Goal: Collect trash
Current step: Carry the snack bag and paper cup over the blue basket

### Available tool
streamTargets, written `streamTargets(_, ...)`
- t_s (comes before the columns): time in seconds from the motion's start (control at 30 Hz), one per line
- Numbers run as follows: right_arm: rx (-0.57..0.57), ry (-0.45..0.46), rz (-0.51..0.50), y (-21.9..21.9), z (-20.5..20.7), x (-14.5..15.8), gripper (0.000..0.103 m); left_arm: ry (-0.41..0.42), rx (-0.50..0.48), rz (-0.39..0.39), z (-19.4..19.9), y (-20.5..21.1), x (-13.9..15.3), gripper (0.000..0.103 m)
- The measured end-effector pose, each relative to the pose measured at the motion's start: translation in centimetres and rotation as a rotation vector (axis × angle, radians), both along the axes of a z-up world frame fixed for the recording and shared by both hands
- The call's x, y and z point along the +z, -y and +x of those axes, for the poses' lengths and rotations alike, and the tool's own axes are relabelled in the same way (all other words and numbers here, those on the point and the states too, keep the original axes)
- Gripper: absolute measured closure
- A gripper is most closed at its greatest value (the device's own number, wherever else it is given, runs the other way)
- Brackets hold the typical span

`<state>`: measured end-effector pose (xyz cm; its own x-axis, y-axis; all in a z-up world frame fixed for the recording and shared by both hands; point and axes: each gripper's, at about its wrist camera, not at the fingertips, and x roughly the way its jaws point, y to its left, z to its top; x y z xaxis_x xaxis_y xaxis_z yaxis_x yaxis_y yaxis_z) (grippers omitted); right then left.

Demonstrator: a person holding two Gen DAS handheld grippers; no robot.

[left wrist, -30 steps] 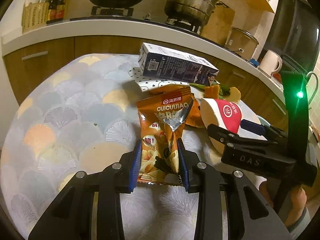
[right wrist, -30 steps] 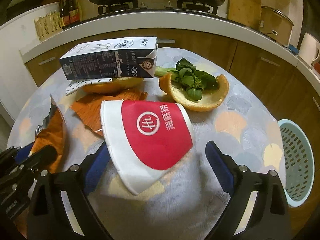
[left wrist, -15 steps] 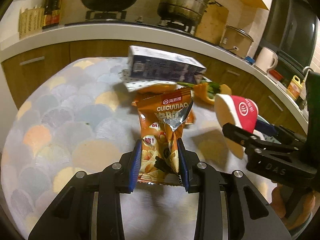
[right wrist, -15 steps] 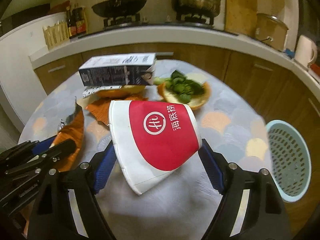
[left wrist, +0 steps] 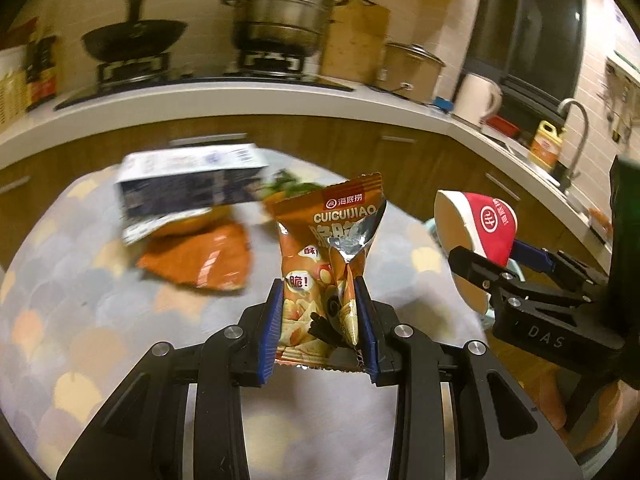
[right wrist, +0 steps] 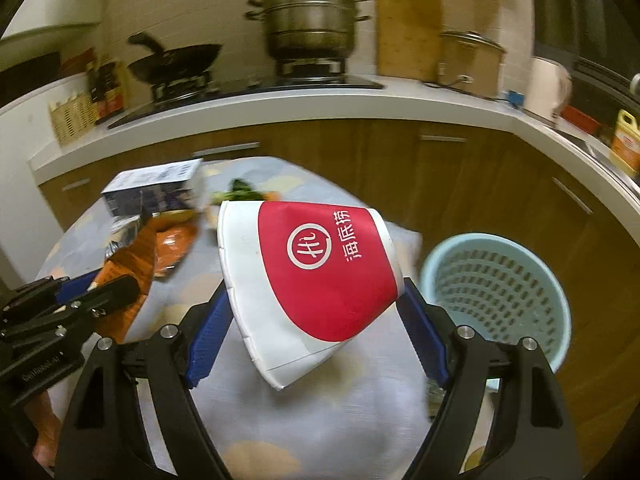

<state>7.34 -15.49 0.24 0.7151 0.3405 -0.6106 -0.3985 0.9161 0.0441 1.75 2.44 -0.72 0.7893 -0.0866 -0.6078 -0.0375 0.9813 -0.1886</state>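
Observation:
My left gripper [left wrist: 318,284] is shut on an orange snack bag [left wrist: 332,220] and holds it upright, clear of the round table [left wrist: 72,300]. In the right wrist view my right gripper [right wrist: 316,292] is shut on a red-and-white paper cup [right wrist: 312,256]; its blue pads press both sides and the cup tilts in the air. That cup [left wrist: 480,224] and right gripper [left wrist: 486,254] also show at the right of the left wrist view. A light blue perforated basket [right wrist: 496,280] stands just right of the cup, beyond the table's edge.
On the table lie a milk carton [left wrist: 188,180], a flat orange wrapper [left wrist: 204,256] and blurred green scraps [left wrist: 288,188]. The left gripper [right wrist: 100,280] shows at the left of the right wrist view. A kitchen counter [right wrist: 280,100] with a pan and pots curves behind.
The right jaws closed onto the paper cup. Both grippers then rose off the table with their items and swung right, bringing the blue basket closer in the right wrist view.

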Motion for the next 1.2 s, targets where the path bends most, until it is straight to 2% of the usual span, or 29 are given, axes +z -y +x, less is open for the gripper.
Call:
streamTargets(0.33,-0.192,-0.014,0.036,9.6,2.9,-0.9,0.027,-0.031,-0.165,0.014,5.9,7.7,0.8,0.071)
streamTargets(0.6,-0.335,-0.063,0.075,17.0,5.6,-3.5,0.026,-0.092,-0.271,-0.017,11.7,13.7,-0.8,0.071)
streamTargets(0.73,-0.364,-0.099,0.069,18.9,6.6,-5.7,0.026,-0.107,-0.313,-0.016,13.8,16.4,-1.9,0.071)
streamTargets(0.93,-0.392,-0.165,0.060,20.4,8.7,-8.7,0.026,-0.173,-0.359,-0.023,16.9,19.8,-4.1,0.069)
streamTargets(1.03,-0.405,-0.198,0.053,20.9,9.5,-10.0,0.026,-0.206,-0.378,-0.018,18.3,21.1,-5.3,0.066)
streamTargets(1.13,-0.415,-0.210,0.039,21.0,9.9,-10.8,0.026,-0.221,-0.378,-0.003,19.2,22.0,-5.9,0.050)
streamTargets(1.2,-0.416,-0.222,0.040,21.1,10.3,-11.1,0.026,-0.205,-0.384,0.035,19.5,22.8,-6.0,0.047)
